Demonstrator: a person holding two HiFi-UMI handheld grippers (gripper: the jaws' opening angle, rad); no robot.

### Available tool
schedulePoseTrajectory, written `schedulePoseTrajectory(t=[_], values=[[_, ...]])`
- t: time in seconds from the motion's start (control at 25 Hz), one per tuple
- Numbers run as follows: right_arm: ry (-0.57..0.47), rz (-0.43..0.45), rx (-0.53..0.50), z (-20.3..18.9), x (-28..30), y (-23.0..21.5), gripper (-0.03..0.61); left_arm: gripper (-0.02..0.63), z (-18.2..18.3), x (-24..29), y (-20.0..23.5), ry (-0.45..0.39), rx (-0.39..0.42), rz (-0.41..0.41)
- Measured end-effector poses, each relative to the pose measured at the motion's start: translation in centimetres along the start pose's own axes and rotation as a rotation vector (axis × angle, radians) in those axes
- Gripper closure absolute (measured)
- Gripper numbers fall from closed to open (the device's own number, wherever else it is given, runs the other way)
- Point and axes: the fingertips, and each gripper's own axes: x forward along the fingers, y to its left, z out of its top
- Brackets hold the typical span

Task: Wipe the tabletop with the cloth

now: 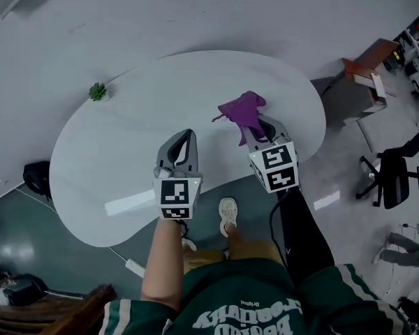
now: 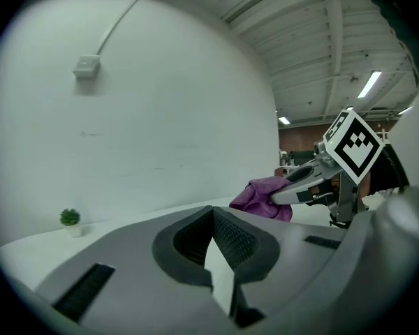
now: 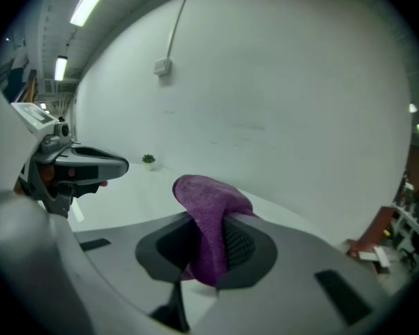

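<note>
In the head view, your left gripper (image 1: 188,135) sits over the near middle of the white tabletop (image 1: 126,138), its jaws drawn together with nothing between them. Your right gripper (image 1: 255,131) is just beside it, over the table's near right part, and the purple cloth (image 1: 243,110) bunches up out of its front end. This view does not show whether the cloth touches the tabletop. A small potted plant (image 1: 98,91) stands at the far left edge, well apart from both grippers. An office chair (image 1: 392,177) stands on the floor to the right. In the left gripper view, your 2 jaws meet at their tips and hold nothing, and only a sliver of white table shows through the gap below the tips (image 2: 211,212). The right gripper (image 2: 297,185) reaches in from the right with the cloth (image 2: 260,195) gathered at its front. The plant (image 2: 70,219) is low at the left. In the right gripper view, your right gripper (image 3: 211,219) is clenched on the cloth (image 3: 208,192), which is pinched between the 2 pads. One fold rises above the jaws and the rest hangs down between them. The left gripper (image 3: 91,166) shows at the left, and the plant (image 3: 148,160) stands far back on the table (image 3: 133,194).
</note>
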Motion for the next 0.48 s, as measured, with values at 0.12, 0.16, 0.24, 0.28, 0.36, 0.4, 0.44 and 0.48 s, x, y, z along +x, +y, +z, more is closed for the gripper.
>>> schedulePoseTrajectory(t=[0.12, 0.16, 0.24, 0.28, 0.36, 0.4, 0.44, 0.48], values=[[0.027, -0.090, 0.037, -3.0, -2.5, -6.8, 0.505, 0.618, 1.1, 4.8, -6.3, -0.012, 0.013, -0.103], [0.035, -0.118, 0.047, -4.0, -3.3, -8.8, 0.505, 0.618, 1.3, 6.1, -8.2, -0.014, 0.018, -0.134], [0.056, -0.169, 0.066, -6.1, -5.1, -12.3, 0.505, 0.618, 1.6, 8.2, -11.8, -0.016, 0.025, -0.188], [0.069, -0.193, 0.076, -7.3, -6.0, -13.9, 0.505, 0.618, 1.7, 9.0, -13.6, -0.014, 0.027, -0.213], [0.099, -0.236, 0.096, -9.6, -7.8, -16.8, 0.505, 0.618, 1.7, 10.4, -16.8, -0.010, 0.030, -0.260], [0.114, -0.256, 0.107, -10.7, -8.6, -18.1, 0.505, 0.618, 1.6, 11.0, -18.2, -0.006, 0.031, -0.282], [0.130, -0.275, 0.116, -11.8, -9.3, -19.2, 0.505, 0.618, 1.4, 11.5, -19.5, 0.001, 0.033, -0.302], [0.146, -0.291, 0.125, -13.0, -9.8, -20.2, 0.505, 0.618, 0.9, 12.0, -20.7, 0.011, 0.034, -0.320]])
